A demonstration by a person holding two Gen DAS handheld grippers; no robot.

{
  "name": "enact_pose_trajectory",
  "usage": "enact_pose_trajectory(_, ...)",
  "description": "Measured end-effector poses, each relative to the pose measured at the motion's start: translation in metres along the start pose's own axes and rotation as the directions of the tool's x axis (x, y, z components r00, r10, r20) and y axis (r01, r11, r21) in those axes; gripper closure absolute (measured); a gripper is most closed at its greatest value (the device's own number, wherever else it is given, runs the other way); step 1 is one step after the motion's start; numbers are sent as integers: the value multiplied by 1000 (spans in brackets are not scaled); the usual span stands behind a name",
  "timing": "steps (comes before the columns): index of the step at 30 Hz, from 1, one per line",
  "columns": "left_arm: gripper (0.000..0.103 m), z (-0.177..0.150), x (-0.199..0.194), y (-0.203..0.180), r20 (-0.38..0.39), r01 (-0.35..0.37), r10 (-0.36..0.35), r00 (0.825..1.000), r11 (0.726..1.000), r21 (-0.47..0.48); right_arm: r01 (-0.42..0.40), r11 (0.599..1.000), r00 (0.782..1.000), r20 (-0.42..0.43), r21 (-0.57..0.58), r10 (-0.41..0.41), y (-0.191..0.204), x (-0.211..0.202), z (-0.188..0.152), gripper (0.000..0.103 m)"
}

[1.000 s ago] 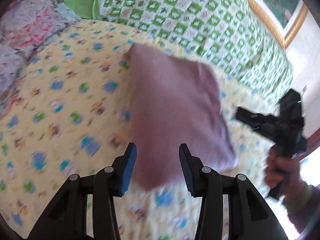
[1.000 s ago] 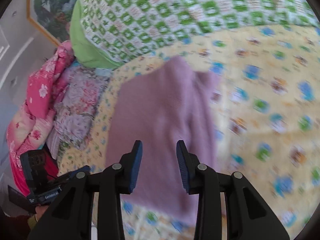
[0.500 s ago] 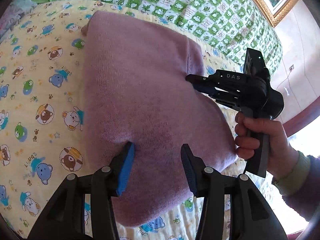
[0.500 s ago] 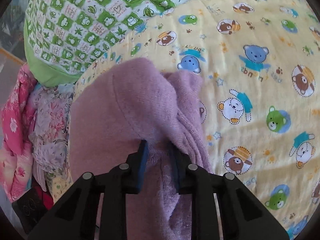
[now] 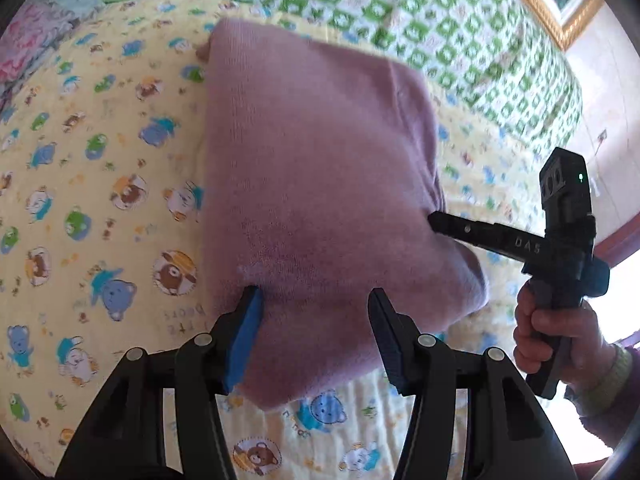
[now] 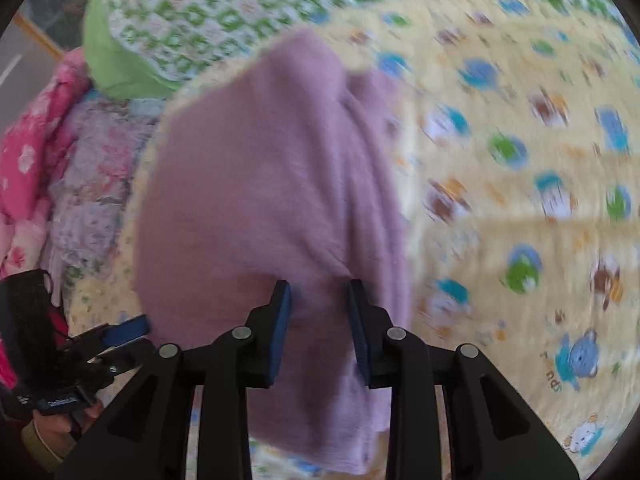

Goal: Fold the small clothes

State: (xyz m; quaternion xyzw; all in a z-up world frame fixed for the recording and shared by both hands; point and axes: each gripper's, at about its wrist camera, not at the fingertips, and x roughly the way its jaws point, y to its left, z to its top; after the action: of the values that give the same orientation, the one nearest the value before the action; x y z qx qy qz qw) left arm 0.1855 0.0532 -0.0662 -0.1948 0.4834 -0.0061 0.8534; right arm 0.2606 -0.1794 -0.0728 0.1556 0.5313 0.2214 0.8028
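A folded mauve knit garment [image 5: 320,184] lies on the yellow bear-print sheet [image 5: 100,184]. My left gripper [image 5: 312,320] is open over the garment's near edge, its fingers apart with cloth under them. In the left wrist view the right gripper [image 5: 436,220] comes in from the right, its tip at the garment's right edge. In the right wrist view my right gripper [image 6: 318,308] has its jaws apart over the garment [image 6: 260,208], cloth showing between them. The left gripper [image 6: 124,330] shows at lower left.
A green checked quilt [image 5: 400,20] lies along the back of the bed. A pile of pink and floral bedding [image 6: 44,160] sits at the left in the right wrist view. A gold picture frame [image 5: 540,8] hangs on the wall.
The right gripper, shut on the garment's fold half a second ago, now has its jaws apart and has pulled back. Both views have drawn back a little from the garment.
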Motion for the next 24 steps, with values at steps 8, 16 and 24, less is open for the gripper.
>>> enact_pose_trajectory(8, 38, -9, -29, -13, 83, -28, 22, 996, 996, 79, -37, 999, 990, 136, 40, 31, 17, -52, -14, 64)
enact_pose_trajectory(16, 24, -21, -81, 10, 214, -42, 39, 976, 999, 11, 62, 998, 976, 209, -19, -57, 60, -81, -60, 50)
enact_pose_trajectory(24, 22, -48, -92, 16, 268, -141, 141, 953, 990, -17, 164, 984, 964, 226, -73, -143, 82, -85, -97, 40)
